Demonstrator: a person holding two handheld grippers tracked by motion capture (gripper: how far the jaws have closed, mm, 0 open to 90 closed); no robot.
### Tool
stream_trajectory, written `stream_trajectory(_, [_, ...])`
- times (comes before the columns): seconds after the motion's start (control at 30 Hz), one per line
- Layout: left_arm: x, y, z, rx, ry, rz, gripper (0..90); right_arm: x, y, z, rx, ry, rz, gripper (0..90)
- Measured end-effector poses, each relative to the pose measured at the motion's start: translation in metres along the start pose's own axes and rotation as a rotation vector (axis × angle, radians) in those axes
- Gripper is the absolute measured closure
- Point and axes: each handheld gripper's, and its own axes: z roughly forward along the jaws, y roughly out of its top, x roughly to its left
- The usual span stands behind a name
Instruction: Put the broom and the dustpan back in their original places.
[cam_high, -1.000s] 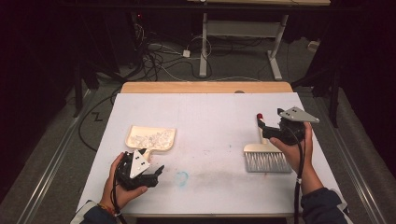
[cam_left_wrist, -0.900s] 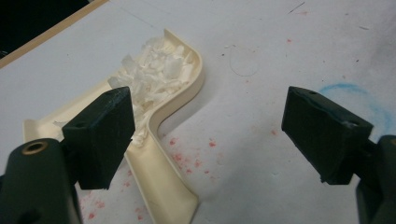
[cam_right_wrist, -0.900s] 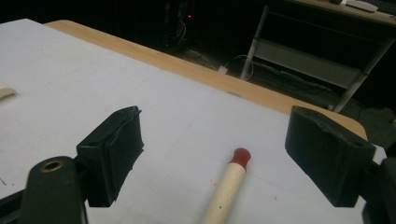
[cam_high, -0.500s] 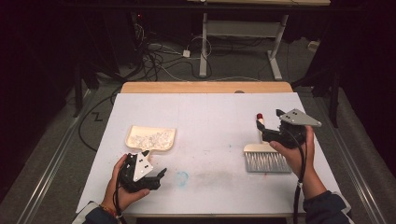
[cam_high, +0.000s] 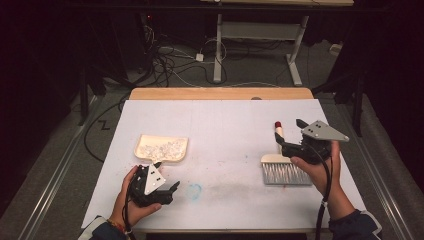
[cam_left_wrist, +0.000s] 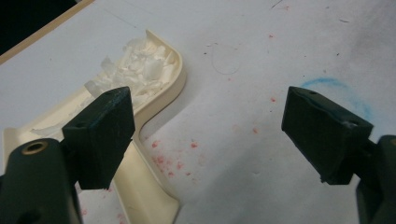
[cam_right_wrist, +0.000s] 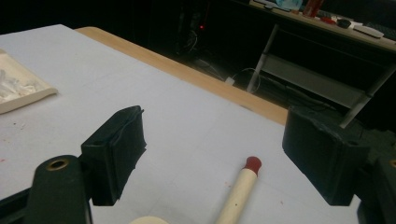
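White paper covers the worktop (cam_high: 220, 125), its wooden far edge bare and faint red specks and a blue ring mark near the front. Left of centre lies the cream plastic dustpan (cam_high: 161, 148), its tray holding a heap of white shredded scraps (cam_left_wrist: 140, 70). At the right lies the cream hand brush with grey bristles and a red-tipped handle (cam_high: 279, 162). The left gripper (cam_high: 167, 188) hovers just beside the dustpan's handle, jaws spread and empty. The right gripper (cam_high: 292, 134) hangs over the brush handle, jaws spread wide.
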Motion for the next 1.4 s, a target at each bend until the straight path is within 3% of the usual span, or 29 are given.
stream_trajectory(0.47, [-0.001, 0.0, 0.001, 0.005, -0.005, 0.001, 16.4, 0.009, 0.001, -0.016, -0.009, 0.017, -0.055, 21.0])
stream_trajectory(0.7, [-0.001, 0.0, 0.001, 0.005, -0.01, 0.002, 16.4, 0.011, -0.001, -0.024, -0.011, 0.024, -0.062, 21.0])
stream_trajectory(0.87, [-0.002, 0.001, 0.001, 0.007, -0.01, 0.008, 16.4, 0.012, -0.001, -0.033, -0.014, 0.055, -0.06, 21.0])
stream_trajectory(1.4, [-0.004, 0.001, 0.001, 0.008, -0.012, 0.016, 16.4, 0.013, -0.01, -0.057, -0.014, 0.061, -0.109, 20.8])
